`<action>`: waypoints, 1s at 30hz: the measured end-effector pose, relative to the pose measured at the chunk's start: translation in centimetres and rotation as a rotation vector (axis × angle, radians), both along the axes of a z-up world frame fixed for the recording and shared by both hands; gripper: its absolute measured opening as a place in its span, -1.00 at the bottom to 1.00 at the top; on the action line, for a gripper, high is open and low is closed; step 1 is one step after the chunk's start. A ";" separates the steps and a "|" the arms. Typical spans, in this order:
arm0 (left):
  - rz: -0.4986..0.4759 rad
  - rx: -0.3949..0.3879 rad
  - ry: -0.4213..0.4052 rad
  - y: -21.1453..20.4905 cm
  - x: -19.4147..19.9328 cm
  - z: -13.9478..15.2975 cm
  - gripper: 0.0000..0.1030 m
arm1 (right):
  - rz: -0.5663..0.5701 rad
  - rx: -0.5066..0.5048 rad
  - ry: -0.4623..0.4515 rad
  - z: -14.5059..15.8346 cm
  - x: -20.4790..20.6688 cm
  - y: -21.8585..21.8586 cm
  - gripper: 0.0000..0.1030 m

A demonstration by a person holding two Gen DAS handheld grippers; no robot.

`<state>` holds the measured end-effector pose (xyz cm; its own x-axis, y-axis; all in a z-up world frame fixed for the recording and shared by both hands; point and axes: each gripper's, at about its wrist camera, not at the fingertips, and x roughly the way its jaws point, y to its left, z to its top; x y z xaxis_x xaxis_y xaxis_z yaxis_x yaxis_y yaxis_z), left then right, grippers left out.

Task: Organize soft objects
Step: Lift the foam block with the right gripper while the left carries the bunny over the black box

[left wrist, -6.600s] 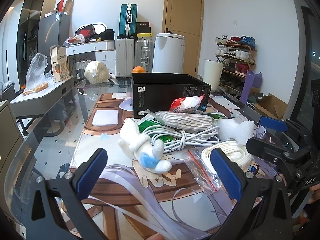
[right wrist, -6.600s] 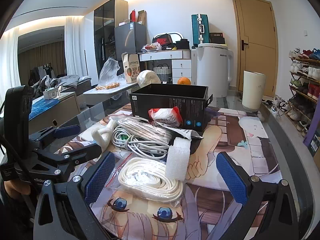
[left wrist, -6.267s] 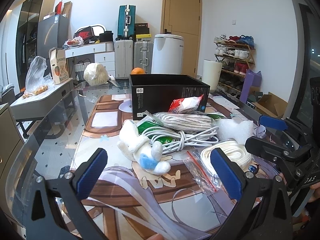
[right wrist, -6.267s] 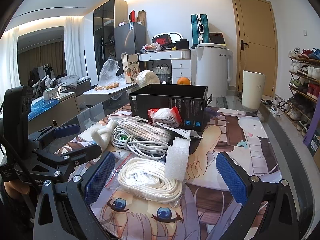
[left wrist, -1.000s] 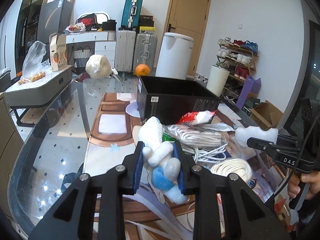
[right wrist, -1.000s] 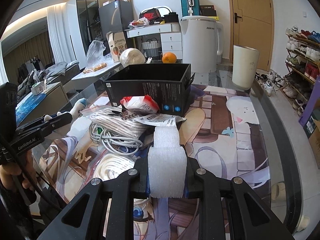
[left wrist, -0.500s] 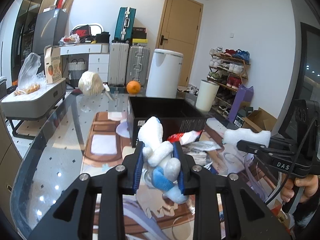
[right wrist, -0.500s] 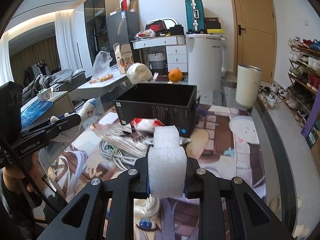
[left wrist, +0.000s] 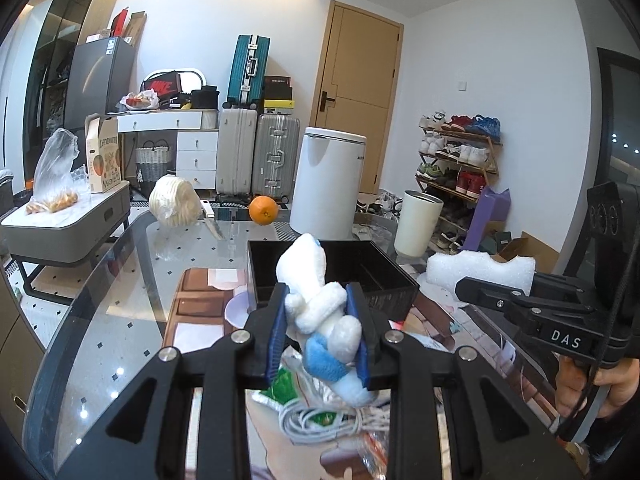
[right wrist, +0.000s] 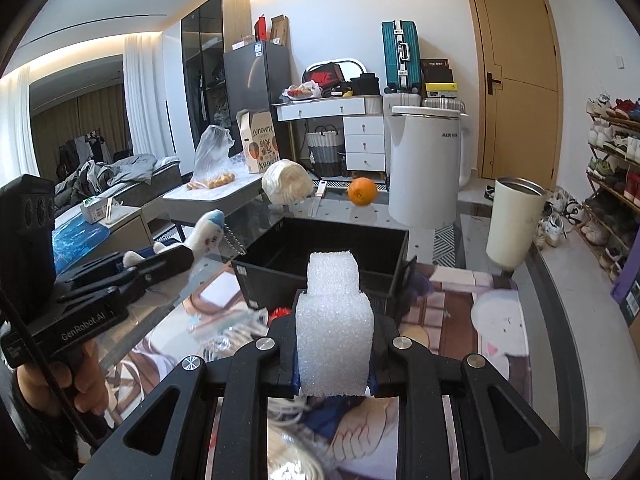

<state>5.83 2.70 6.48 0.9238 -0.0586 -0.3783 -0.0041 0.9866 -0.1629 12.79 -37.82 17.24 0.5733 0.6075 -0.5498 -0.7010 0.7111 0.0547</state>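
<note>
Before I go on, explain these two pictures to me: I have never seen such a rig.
No robot here: a person carries a two-fingered tool in each hand, each with a camera looking along its fingers.

The left camera shows the left hand-held gripper clamped on a white plush toy with blue feet. The right camera shows the right hand-held gripper clamped on a white foam block.

Each tool also appears at the edge of the other's view. Ahead, on the glass table, stands an open black rectangular box; white coiled cables lie below; an orange sits beyond.
</note>
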 end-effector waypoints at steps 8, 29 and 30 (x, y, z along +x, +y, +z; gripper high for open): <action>0.008 0.045 0.002 -0.4 2.7 0.8 -0.48 | 0.016 0.014 -0.010 0.3 1.7 1.2 -0.57; -0.005 0.079 0.048 -0.5 8.4 0.4 -0.48 | 0.070 -0.046 0.032 -1.2 7.5 5.4 -0.57; -0.009 0.079 0.053 -0.5 8.8 0.3 -0.48 | 0.075 -0.052 0.035 -1.3 7.9 5.8 -0.57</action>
<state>14.63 2.23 6.79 0.9019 -0.0350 -0.4305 -0.0015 0.9964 -0.0842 20.72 -32.04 15.91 0.5075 0.6181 -0.6003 -0.7505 0.6593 0.0443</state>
